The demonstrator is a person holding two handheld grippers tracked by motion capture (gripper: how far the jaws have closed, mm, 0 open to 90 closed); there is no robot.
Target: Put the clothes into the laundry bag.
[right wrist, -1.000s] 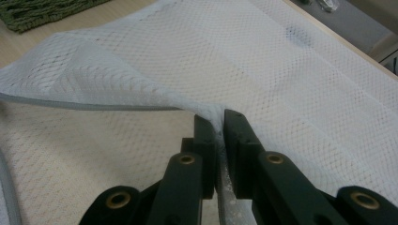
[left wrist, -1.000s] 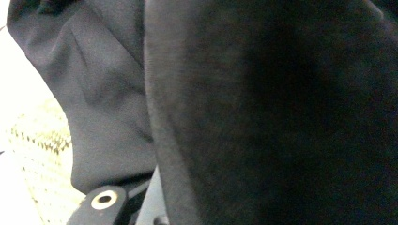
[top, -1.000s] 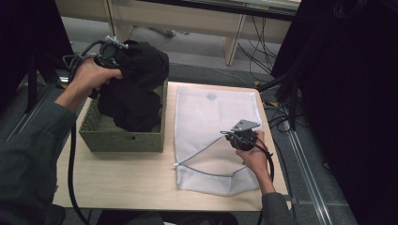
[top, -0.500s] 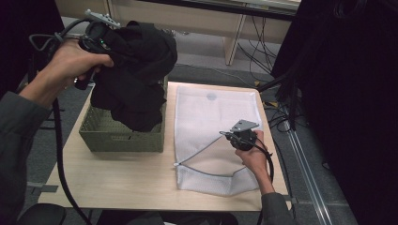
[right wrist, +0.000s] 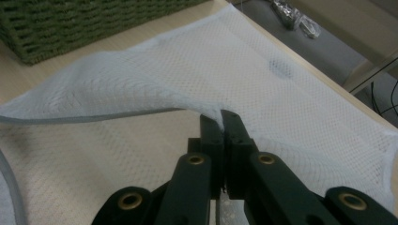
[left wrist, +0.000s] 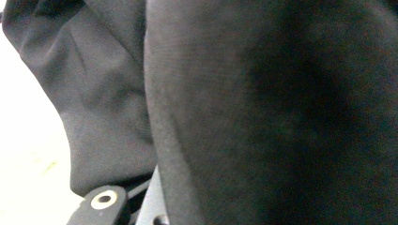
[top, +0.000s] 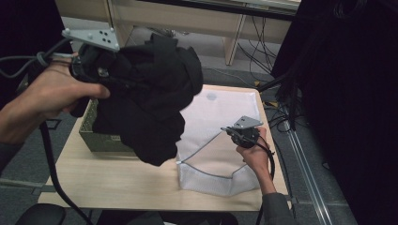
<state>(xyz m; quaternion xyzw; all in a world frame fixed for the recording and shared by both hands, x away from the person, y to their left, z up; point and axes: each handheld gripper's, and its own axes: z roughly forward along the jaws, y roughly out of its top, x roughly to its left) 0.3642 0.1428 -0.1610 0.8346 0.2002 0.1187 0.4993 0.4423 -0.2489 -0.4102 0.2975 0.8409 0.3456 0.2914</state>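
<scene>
Black garment [top: 145, 98] up in the air, white mesh bag [top: 220, 136] lifted at its rim!
Left tongs [top: 101, 77] pinching the crumpled, matte cloth; right tongs [right wrist: 221, 123] pressed together on the bag's grey-edged opening; no writing readable.

The garment [top: 150, 103] is matt black cloth, soft and creased; the bag [right wrist: 263, 89] is fine white mesh; the basket [right wrist: 70, 23] is rough green weave; the worktop [top: 103, 178] is pale smooth wood.

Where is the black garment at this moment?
In the high view, the black garment hangs from the left gripper, above the green basket and beside the white mesh bag.
</scene>
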